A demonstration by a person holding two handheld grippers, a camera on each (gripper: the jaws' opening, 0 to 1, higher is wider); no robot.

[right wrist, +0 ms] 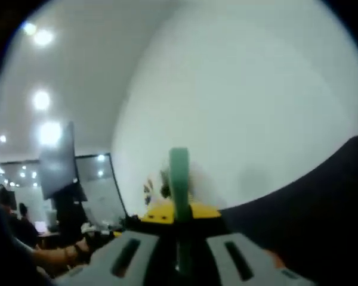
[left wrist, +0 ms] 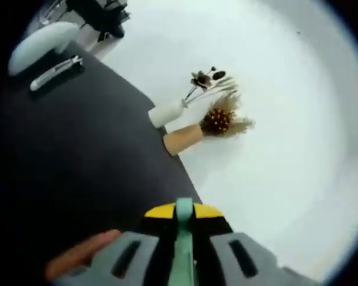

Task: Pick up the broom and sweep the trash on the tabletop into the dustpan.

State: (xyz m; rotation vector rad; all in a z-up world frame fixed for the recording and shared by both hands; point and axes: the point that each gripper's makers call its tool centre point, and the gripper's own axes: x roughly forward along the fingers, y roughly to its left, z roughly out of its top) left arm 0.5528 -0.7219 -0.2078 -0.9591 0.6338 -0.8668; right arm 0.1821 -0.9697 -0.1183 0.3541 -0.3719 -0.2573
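In the left gripper view my left gripper [left wrist: 184,210] rises over a black tabletop [left wrist: 83,155], its green jaws pressed together with nothing between them. Far across the table lies a pale rounded object [left wrist: 40,43], perhaps the dustpan, with a light grey handle-like piece [left wrist: 56,72] beside it; both are too small to identify for sure. In the right gripper view my right gripper [right wrist: 179,159] points up at a white wall [right wrist: 256,95], its green jaws also shut and holding nothing. A black tabletop edge [right wrist: 322,196] shows at the right.
A white bottle vase [left wrist: 166,112] and a tan vase [left wrist: 183,139], both with dried flowers, stand at the table's edge against the wall. Dark equipment [left wrist: 104,15] sits beyond the pale object. A person's fingers [left wrist: 80,254] show by the left gripper. People and screens [right wrist: 59,179] fill the room behind.
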